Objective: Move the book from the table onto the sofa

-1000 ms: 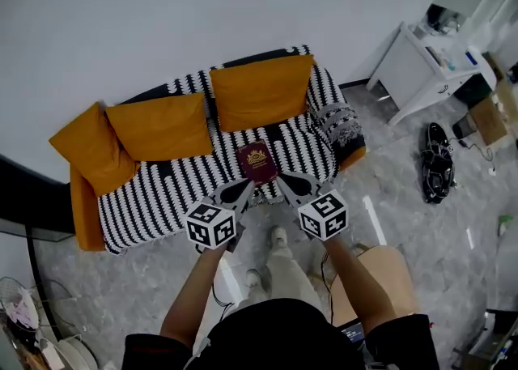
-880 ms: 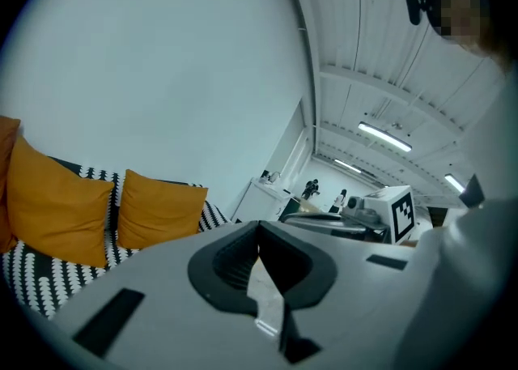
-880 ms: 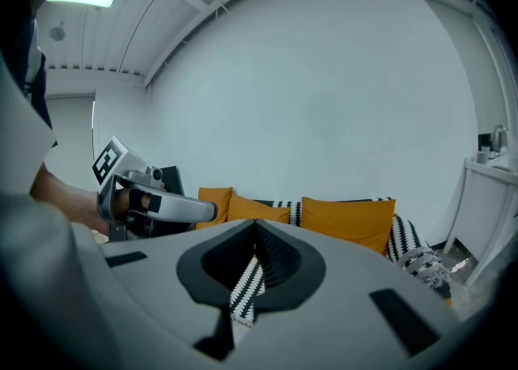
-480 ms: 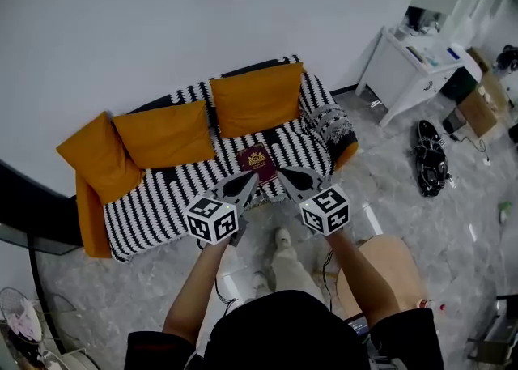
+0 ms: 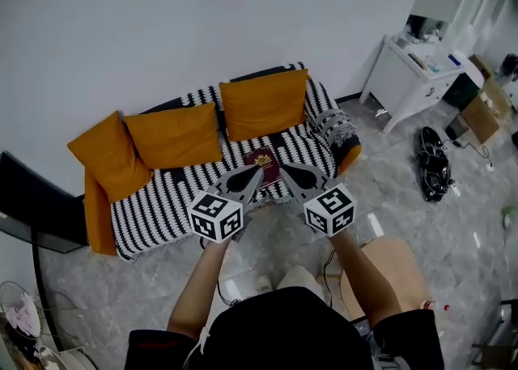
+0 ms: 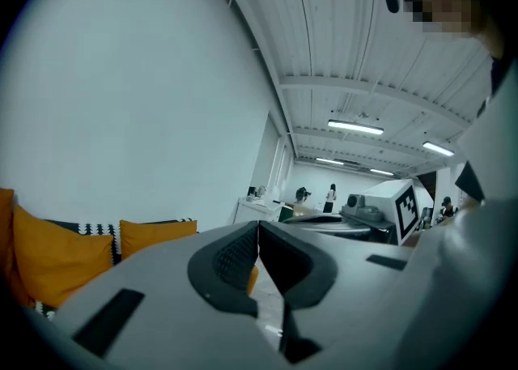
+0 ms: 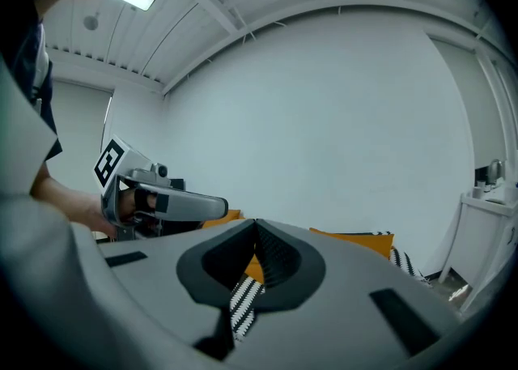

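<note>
The small maroon hardcover book (image 5: 264,163) is seen on the black-and-white striped sofa (image 5: 170,194), just beyond the fingertips of the left gripper (image 5: 252,176) and right gripper (image 5: 285,168), seemingly untouched; both are closed on nothing.

Head view steeply down; gripper views level; sofa (image 5: 162,198) shared.

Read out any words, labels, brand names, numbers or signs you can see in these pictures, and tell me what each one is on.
No text here can be read.
Book on the sofa: a gold mark on the dark red cover, too small to read.
Marker cubes: black-and-white square patterns only, no letters or numbers.
</note>
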`<state>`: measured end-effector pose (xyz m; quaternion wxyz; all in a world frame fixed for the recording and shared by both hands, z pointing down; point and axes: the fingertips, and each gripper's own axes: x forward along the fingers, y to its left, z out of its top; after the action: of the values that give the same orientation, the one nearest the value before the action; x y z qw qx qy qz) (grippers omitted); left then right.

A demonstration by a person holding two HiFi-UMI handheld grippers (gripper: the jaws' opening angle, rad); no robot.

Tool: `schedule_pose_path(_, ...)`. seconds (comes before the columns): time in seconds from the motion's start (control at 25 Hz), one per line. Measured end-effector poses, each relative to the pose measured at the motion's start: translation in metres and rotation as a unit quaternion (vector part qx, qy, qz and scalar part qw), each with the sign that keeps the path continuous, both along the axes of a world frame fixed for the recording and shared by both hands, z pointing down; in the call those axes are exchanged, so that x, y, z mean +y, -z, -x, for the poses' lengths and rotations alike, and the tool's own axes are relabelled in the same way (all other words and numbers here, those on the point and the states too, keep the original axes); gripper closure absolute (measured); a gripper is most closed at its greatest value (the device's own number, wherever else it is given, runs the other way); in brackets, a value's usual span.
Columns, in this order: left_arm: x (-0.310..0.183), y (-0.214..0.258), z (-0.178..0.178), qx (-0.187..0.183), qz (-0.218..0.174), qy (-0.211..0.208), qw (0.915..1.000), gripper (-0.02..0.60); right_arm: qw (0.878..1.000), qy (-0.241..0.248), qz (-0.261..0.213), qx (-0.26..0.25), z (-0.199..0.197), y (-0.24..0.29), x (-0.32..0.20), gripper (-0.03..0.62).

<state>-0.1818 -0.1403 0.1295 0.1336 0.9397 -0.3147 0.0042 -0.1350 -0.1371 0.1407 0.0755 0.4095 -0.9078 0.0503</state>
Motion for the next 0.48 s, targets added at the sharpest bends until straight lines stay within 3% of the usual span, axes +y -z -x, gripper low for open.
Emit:
schedule_pose_path(0.2,0.006,0.017,-0.01,0.018,-0.002,0.0,0.9998,0.565,1.0,-0.005,-0.016,-0.01,-0.016,0.017,0.008,0.577)
schedule_pose_path(0.48,0.035,0.036,-0.048,0.011,-0.018,0.01,0.9997,0.565,0.999,-0.022,-0.031,-0.027,-0.064,0.043,0.037,0.577)
